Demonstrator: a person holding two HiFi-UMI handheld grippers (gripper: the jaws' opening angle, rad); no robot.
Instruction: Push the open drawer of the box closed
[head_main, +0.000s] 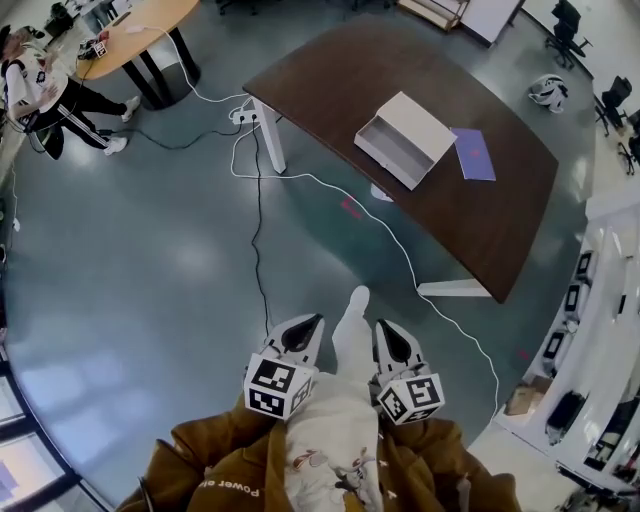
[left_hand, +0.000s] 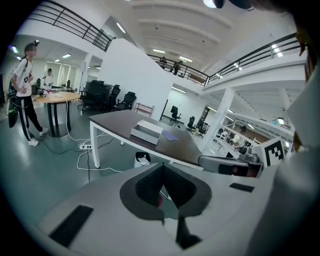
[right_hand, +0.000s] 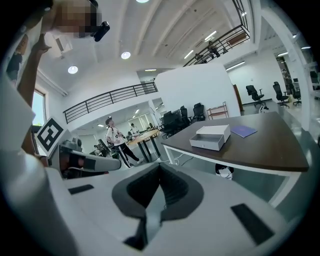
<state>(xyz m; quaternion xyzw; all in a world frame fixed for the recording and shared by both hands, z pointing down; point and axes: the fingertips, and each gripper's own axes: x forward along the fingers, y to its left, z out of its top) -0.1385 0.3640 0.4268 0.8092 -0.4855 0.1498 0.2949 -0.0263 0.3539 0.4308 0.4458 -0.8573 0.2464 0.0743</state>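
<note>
A white box lies on the dark brown table far ahead, its drawer pulled out toward me and empty. The box also shows small in the left gripper view and in the right gripper view. My left gripper and right gripper hang close to my body, over the floor, well short of the table. Both are shut with nothing between their jaws; in each gripper view the dark pads meet at the tips.
A purple booklet lies beside the box. White and black cables trail across the floor between me and the table. A person stands by a round wooden table at the far left. White shelving lines the right side.
</note>
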